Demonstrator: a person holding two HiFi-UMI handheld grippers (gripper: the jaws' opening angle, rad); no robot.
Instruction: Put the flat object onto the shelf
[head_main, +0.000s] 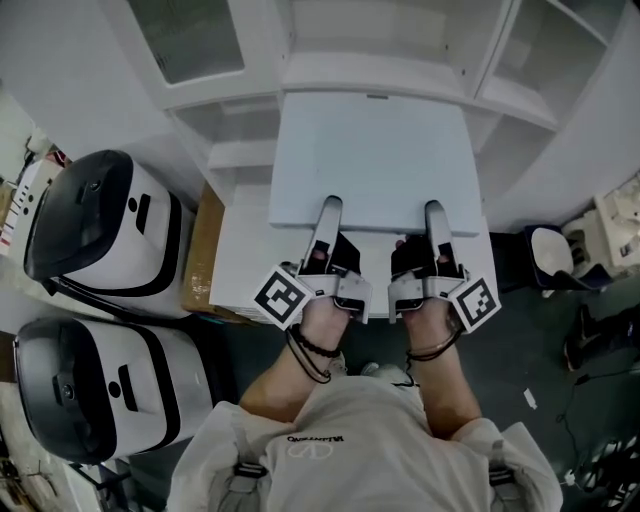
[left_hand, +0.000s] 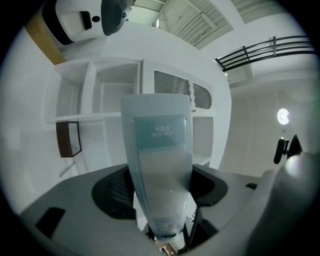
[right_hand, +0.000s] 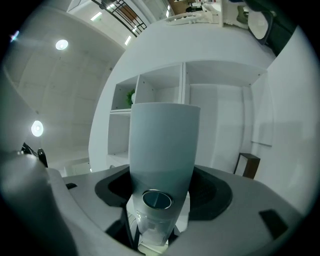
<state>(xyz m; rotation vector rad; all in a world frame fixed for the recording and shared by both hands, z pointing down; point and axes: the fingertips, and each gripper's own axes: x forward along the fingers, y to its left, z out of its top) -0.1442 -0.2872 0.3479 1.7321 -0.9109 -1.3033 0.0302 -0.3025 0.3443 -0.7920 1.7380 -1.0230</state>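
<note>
Looking from the nearest thing outward, the person's pale shirt (head_main: 350, 440) sat at 6 o'clock in the head view. The print on its chest was upside down and too small to read. Just past it, the left gripper (head_main: 329, 214) and the right gripper (head_main: 436, 214) reached side by side toward 12 o'clock. Each one carried a cube (head_main: 281, 296) with a black and white square marker, but no words.

Both grippers were clamped on the near edge of the flat object (head_main: 375, 155), a thin white box. In the left gripper view the dark fingers (left_hand: 114, 192) pressed on it from both sides. The right gripper view showed the same kind of hold. So the flat object was up off the ground, held level between the person and the shelf (head_main: 380, 72). Its far edge looked close to the shelf front at 12 o'clock, but I could not tell if it touched.

The task seemed about half done. The flat object was picked up and brought to the shelf, but it was not resting on it yet. What was left, I think, was to slide it in, set it down and let the fingers open.

A label (left_hand: 161, 131) on the flat object's edge said "BOX FILE". A small line above those words was too tiny to read. The right gripper view showed a round hole (right_hand: 157, 200) in the edge, with no writing. At 9 o'clock stood two white and black machines (head_main: 95, 225) with nothing readable on them.
</note>
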